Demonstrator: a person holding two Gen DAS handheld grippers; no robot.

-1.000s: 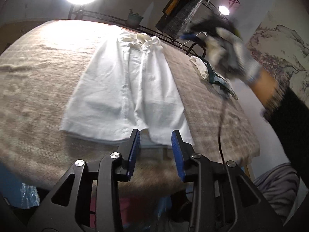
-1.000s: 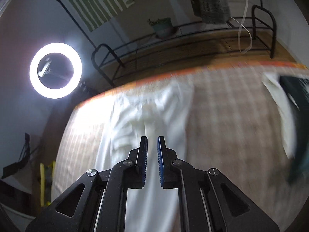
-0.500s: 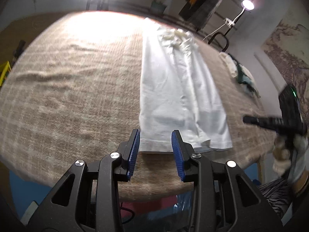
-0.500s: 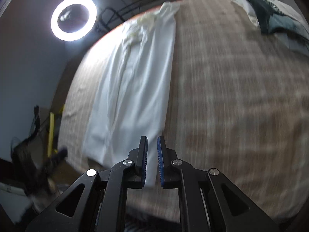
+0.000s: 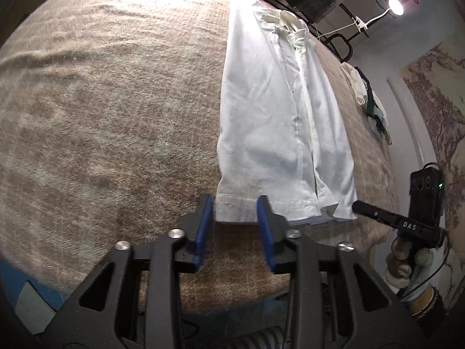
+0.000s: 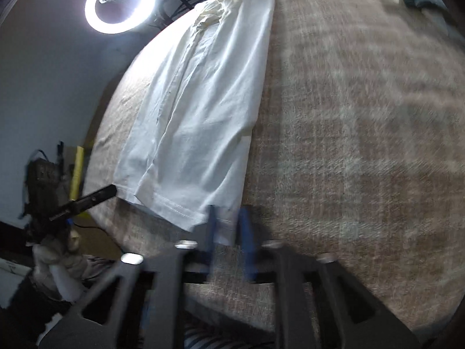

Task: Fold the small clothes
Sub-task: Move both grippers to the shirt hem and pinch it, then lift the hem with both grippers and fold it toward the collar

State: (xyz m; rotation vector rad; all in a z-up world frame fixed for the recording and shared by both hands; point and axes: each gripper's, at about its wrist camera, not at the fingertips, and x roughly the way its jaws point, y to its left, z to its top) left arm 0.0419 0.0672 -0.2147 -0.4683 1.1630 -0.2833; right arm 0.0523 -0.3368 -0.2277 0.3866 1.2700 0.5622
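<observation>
Since half a second ago both grippers have come down to the near hem of the white garment (image 5: 279, 122); in the left wrist view the left gripper (image 5: 235, 203) has just been closing, yet its blue pads stand apart with the hem's left corner between them, not pressed; the garment lies lengthwise on the brown blanket (image 5: 101, 101). In the right wrist view, blurred, the right gripper (image 6: 228, 218) straddles the hem's right corner; whether it pinches I cannot tell; a ring light (image 6: 120, 1) glows behind.

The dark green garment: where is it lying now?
In the left wrist view the dark green garment lies on the blanket's far right edge, right of the white shirt, beside a cream cloth.
</observation>
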